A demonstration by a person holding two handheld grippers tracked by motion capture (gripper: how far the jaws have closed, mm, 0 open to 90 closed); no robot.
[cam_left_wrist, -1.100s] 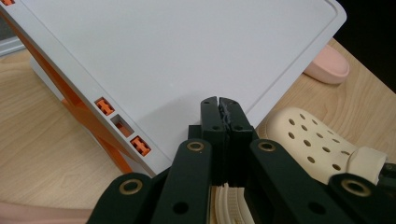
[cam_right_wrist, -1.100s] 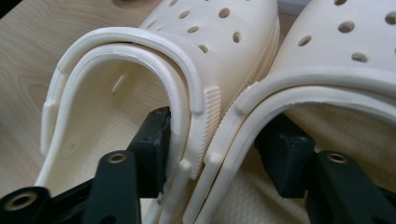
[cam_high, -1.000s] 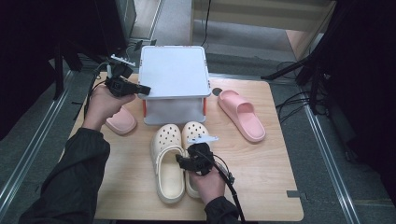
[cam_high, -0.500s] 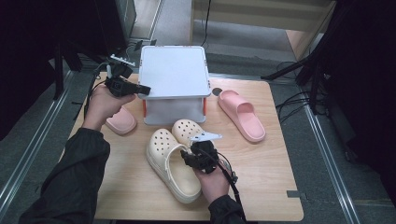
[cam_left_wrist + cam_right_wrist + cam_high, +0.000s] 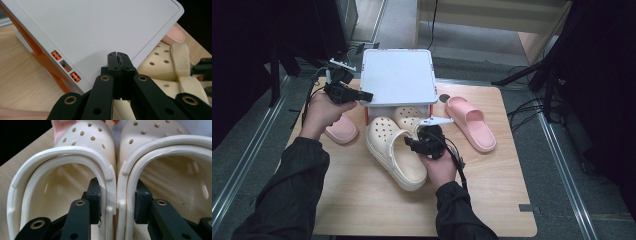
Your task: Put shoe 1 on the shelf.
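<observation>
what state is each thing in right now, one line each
box lid: raised, tilted, edge pinched by left gripper
cream clogs: side by side, inner walls clamped together by right gripper, toes under the lid
pink slides: flat on table, apart

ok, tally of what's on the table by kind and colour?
Cream clogs: 2
Pink slides: 2
White box with orange latches: 1
Total: 5
</observation>
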